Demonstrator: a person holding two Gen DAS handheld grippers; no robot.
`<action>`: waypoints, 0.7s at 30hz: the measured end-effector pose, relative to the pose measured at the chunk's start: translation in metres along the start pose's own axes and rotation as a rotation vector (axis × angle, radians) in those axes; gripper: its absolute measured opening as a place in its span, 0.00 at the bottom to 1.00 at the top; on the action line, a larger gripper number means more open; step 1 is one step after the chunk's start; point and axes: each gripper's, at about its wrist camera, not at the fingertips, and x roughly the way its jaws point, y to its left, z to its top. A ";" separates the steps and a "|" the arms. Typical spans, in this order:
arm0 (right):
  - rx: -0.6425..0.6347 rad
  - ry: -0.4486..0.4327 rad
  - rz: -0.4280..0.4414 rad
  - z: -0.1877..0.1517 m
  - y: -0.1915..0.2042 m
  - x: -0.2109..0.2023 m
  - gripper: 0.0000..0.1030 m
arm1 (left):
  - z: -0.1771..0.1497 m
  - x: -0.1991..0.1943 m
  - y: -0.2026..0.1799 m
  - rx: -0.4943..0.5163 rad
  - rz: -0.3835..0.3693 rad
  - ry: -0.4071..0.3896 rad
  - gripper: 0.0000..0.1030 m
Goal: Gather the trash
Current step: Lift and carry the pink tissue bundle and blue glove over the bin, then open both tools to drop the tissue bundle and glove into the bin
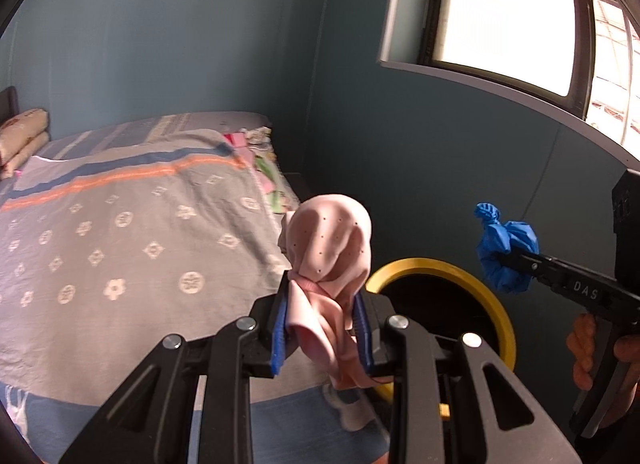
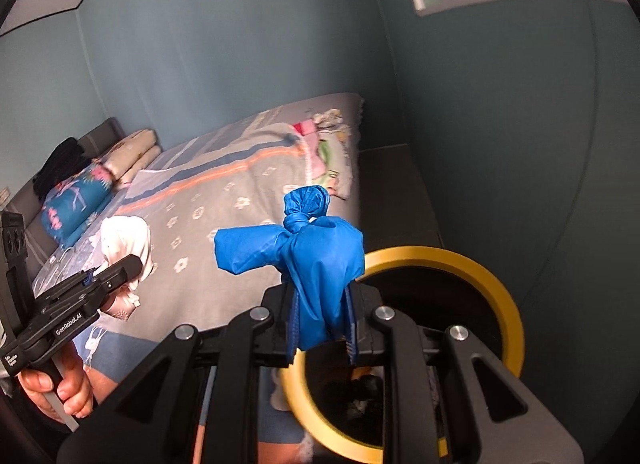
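In the left wrist view, a bed with a grey patterned cover is lying along the teal wall at the left, with pillows stacked at its head. The left gripper is pinching a pink knotted bundle between its blue pads, the bundle's rounded top standing above the jaws and its loose tail hanging below them. Just to the right of that bundle and partly behind the gripper, a bin with a yellow rim is sitting on the floor beside the bed, its dark interior showing. Further right, the right gripper is pinching a blue knotted bag, held above and to the right of the bin, with a hand gripping its handle. A window is admitting bright light at the upper right. In the right wrist view, the same arrangement is appearing from the other side: the left gripper with the pink bundle over the bed at the left, the blue bag clamped at the centre, and the bin rim directly beyond it.
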 end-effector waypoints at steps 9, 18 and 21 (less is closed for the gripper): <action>0.100 0.039 -0.052 -0.004 -0.052 0.023 0.17 | -0.001 0.063 -0.039 0.003 -0.118 0.038 0.25; 0.204 0.109 -0.047 -0.015 -0.090 0.057 0.21 | -0.019 0.126 -0.065 -0.026 -0.199 0.145 0.29; 0.217 0.113 -0.066 -0.018 -0.095 0.061 0.25 | -0.025 0.133 -0.068 -0.035 -0.222 0.168 0.32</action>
